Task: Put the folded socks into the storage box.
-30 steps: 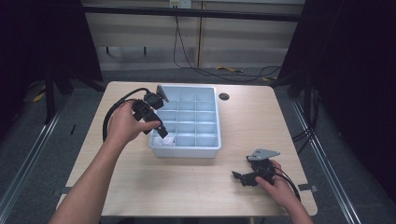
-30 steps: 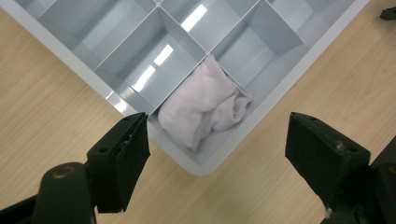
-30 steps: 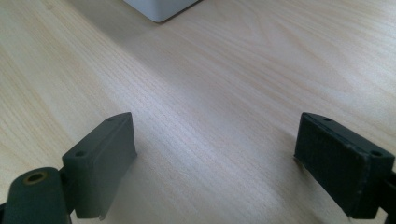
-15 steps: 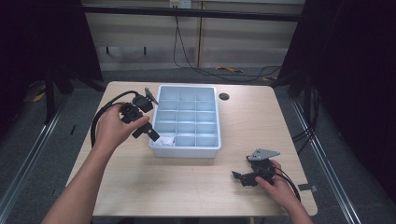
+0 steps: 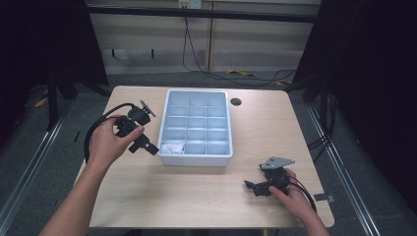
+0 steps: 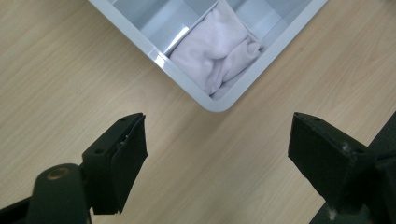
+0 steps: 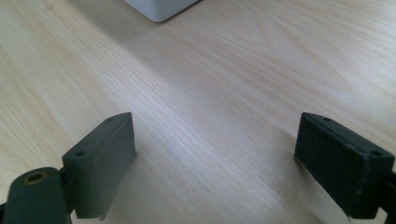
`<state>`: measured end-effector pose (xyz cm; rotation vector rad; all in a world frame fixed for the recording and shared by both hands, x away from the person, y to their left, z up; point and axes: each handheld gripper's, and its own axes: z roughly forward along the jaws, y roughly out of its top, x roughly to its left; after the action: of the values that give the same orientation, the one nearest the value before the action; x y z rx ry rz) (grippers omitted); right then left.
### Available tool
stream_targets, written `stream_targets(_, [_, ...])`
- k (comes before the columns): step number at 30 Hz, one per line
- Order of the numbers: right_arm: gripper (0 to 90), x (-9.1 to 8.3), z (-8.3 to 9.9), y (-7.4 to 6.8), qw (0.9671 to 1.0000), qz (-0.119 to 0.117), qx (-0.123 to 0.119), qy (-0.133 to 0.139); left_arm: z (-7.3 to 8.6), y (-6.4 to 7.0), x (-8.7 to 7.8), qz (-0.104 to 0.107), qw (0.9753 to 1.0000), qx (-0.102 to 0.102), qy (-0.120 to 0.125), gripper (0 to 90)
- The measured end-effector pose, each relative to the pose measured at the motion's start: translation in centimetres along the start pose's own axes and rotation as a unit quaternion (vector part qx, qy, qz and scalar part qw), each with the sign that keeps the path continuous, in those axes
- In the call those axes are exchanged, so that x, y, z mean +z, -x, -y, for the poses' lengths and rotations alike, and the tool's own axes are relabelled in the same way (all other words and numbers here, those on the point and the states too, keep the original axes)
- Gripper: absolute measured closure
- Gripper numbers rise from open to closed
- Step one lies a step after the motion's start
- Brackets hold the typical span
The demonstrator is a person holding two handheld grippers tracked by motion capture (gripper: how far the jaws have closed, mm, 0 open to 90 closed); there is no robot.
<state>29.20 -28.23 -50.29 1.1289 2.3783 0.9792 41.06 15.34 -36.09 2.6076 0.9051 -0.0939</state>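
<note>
Nearest the person, the right gripper [image 5: 256, 187] rests low on the tabletop [image 5: 196, 196] near its right front corner, held by the right hand [image 5: 290, 194]; in the right gripper view its jaws stand wide apart with bare wood between them, and just a corner of the tray [image 7: 159, 8] is cut off at the top edge. Farther in and to the left, the left hand [image 5: 105, 142] holds the left gripper [image 5: 147, 146] just beside the tray's near left corner, apart from it. Its jaws are also spread wide and hold nothing. Ahead of them, in the left gripper view, a crumpled white cloth [image 6: 219, 51] lies in the tray's corner compartment, partly hidden by the rim. In the high view, what the other compartments of the divided tray [image 5: 196, 160] hold is hard to make out.
</note>
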Motion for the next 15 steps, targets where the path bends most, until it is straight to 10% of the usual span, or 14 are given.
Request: stream_targets(15, [11.3, 0.0, 0.0, 0.0, 1.0000, 0.000, 0.000, 0.000, 2.9, -0.5, 1.1, 0.008, 0.9999, -0.006, 0.007, 19.9])
